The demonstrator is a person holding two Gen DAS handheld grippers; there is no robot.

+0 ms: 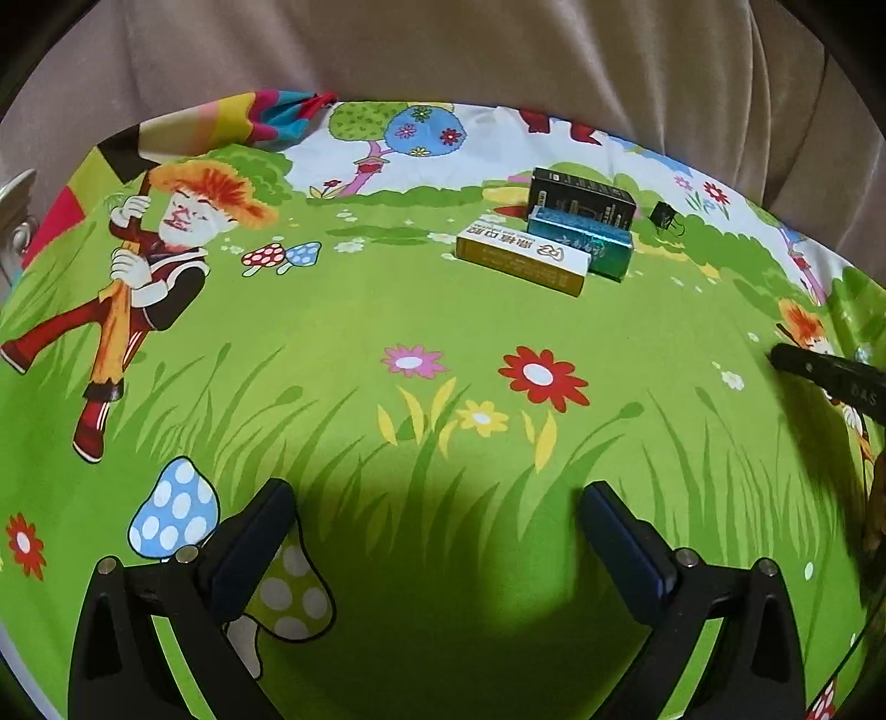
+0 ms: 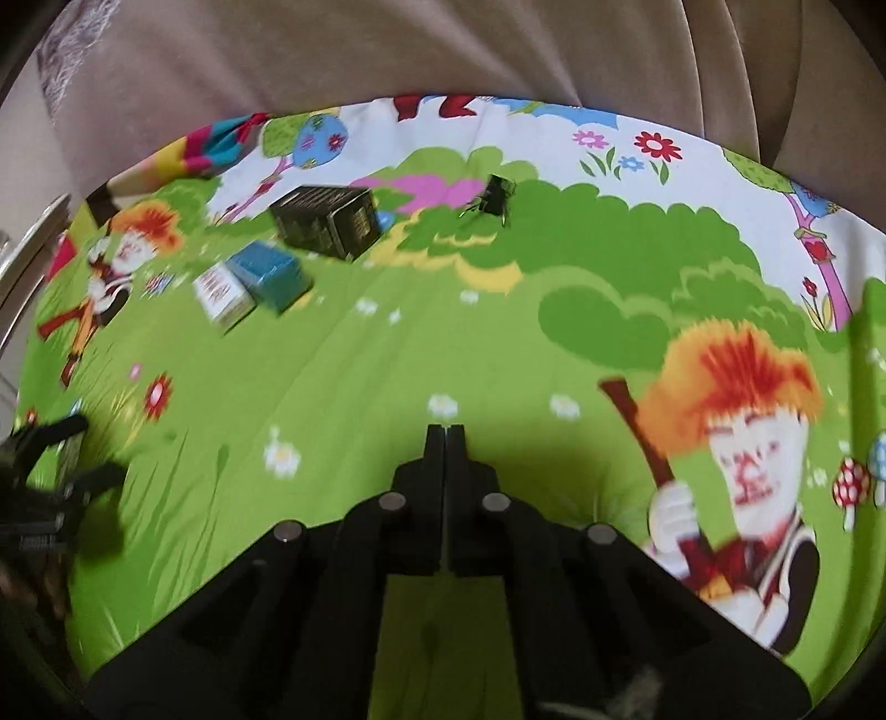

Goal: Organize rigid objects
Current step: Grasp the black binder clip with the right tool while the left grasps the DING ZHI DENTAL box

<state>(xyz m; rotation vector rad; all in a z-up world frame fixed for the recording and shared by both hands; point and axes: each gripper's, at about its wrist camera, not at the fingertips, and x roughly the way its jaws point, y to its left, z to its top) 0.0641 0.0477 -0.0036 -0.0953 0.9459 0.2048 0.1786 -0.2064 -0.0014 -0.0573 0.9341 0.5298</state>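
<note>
Three small boxes lie side by side on the green cartoon cloth (image 1: 387, 310): a white and yellow box (image 1: 520, 257) in front, a teal box (image 1: 581, 243) behind it, a black box (image 1: 581, 199) at the back. A black binder clip (image 1: 664, 216) lies to their right. My left gripper (image 1: 437, 509) is open and empty, well short of the boxes. My right gripper (image 2: 444, 437) is shut and empty above the cloth (image 2: 498, 343). In the right wrist view the white box (image 2: 221, 296), teal box (image 2: 271, 274), black box (image 2: 326, 219) and clip (image 2: 495, 196) lie far ahead.
A beige curtain (image 1: 443, 50) hangs behind the table. The right gripper's tip (image 1: 825, 376) enters the left wrist view at the right edge. The left gripper (image 2: 50, 476) shows at the left edge of the right wrist view. A metal fitting (image 1: 16, 216) sits at the far left.
</note>
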